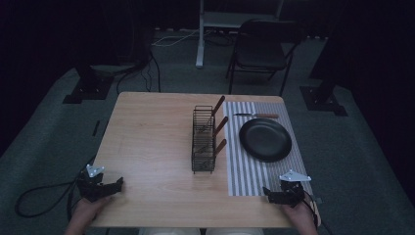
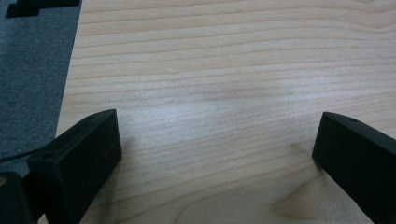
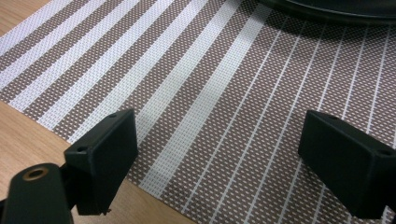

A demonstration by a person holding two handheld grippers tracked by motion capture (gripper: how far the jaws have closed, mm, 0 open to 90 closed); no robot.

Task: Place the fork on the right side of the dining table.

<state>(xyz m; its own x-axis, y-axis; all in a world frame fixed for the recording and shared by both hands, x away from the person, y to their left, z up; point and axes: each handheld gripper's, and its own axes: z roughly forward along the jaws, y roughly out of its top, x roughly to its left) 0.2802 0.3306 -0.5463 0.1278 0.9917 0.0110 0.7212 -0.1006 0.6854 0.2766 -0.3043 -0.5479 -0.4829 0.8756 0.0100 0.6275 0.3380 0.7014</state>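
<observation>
My left gripper (image 1: 108,187) rests at the near left corner of the wooden table (image 1: 151,142), held in a hand. In the left gripper view it (image 2: 217,140) stands open over bare wood with nothing between its jaws. My right gripper (image 1: 278,195) sits at the near right, on the front edge of a brown-and-white striped placemat (image 1: 254,171). It (image 3: 217,140) is open too, with just the placemat (image 3: 224,93) between its jaws. A black plate (image 1: 265,139) lies on the placemat, its rim (image 3: 327,11) ahead of the right gripper.
A black wire rack (image 1: 203,139) stands mid-table with three wooden-handled utensils leaning in it. A wooden-handled knife (image 1: 257,116) lies beyond the plate. Behind the table stand a folding chair (image 1: 262,49), dark stand bases and floor cables.
</observation>
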